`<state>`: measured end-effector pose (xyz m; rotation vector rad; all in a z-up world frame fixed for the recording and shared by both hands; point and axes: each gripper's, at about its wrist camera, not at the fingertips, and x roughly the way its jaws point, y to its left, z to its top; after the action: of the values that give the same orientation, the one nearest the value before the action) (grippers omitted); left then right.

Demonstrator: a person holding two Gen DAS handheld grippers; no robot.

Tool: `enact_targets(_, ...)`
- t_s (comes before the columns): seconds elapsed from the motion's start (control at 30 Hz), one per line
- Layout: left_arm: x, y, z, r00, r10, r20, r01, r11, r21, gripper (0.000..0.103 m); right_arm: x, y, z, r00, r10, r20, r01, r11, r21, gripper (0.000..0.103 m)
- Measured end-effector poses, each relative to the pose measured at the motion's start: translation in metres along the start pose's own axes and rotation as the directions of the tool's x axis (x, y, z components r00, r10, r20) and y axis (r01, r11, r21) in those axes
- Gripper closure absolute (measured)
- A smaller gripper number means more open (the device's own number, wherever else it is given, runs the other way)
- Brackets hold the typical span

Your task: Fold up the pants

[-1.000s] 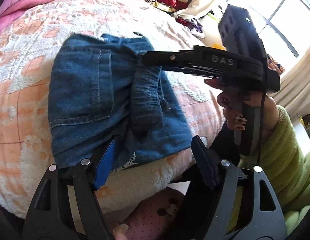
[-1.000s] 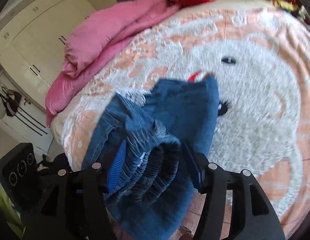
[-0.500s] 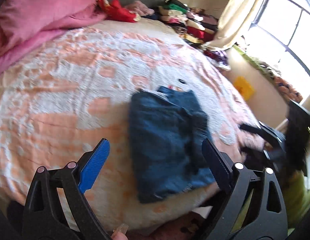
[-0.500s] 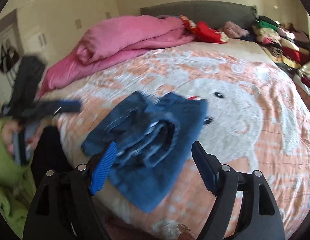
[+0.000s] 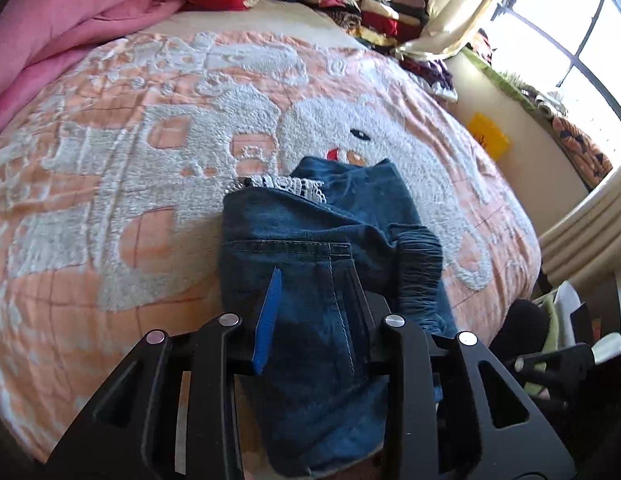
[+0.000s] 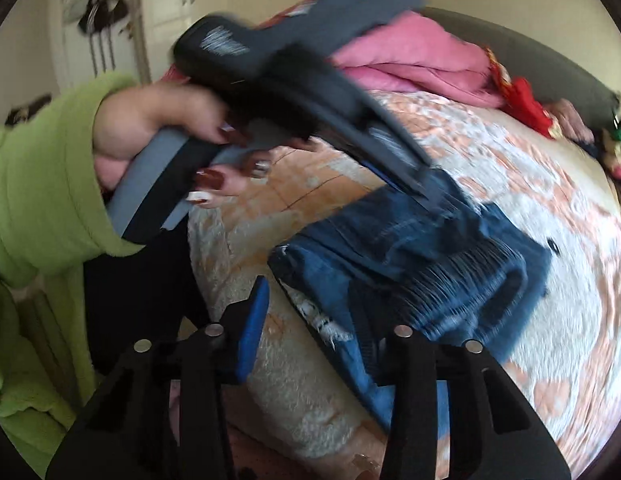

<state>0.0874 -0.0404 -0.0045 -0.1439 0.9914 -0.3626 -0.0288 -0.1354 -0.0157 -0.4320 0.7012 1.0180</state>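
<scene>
Denim pants (image 5: pixel 310 256), folded into a thick block with a ribbed elastic waistband on one side and a lace-trimmed edge showing, lie near the bed's (image 5: pixel 110 184) front edge on its fuzzy peach-and-white blanket. Left tongs (image 5: pixel 314 280) are closing over the stitched pocket, denim between the pads, though a firm grip cannot be told. Right tongs (image 6: pixel 310 300), closing and empty, have let go of the waistband they held a second ago.
</scene>
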Motion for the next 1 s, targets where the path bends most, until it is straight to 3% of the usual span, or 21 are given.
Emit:
enact_targets(0.23, 0.015, 0.003, 0.000, 1.000, 0.009, -0.019, -0.009, 1.000, -0.004, 0.079, 0.044, 0.005, 0.017, 0.999, -0.014, -0.044, 0.010, 0.995, -0.103, 0.065)
enact_targets(0.3, 0.018, 0.004, 0.000, 1.000, 0.009, -0.022, -0.010, 1.000, -0.009, 0.079, 0.055, 0.002, 0.015, 0.996, 0.035, -0.079, -0.042, 0.994, -0.096, 0.087)
enact_targets(0.4, 0.021, 0.007, 0.000, 1.000, 0.004, -0.024, -0.005, 1.000, -0.020, 0.079, 0.051, -0.004, 0.012, 0.988, 0.124, -0.095, -0.129, 0.991, -0.045, 0.097)
enact_targets(0.5, 0.022, 0.007, 0.000, 1.000, 0.001, -0.017, -0.001, 1.000, -0.022, 0.078, 0.039, -0.005, 0.003, 0.986, 0.147, -0.084, -0.150, 0.988, -0.037, 0.097)
enact_targets(0.63, 0.019, 0.007, -0.001, 1.000, -0.005, 0.000, 0.005, 0.999, -0.036, 0.075, 0.053, -0.002, -0.013, 0.985, 0.124, -0.117, -0.127, 0.992, -0.023, 0.097)
enact_targets(1.0, 0.005, -0.003, -0.003, 0.999, 0.022, 0.033, -0.022, 1.000, -0.015, 0.067, 0.036, -0.002, -0.016, 0.989, 0.122, -0.085, -0.119, 0.992, 0.040, 0.089)
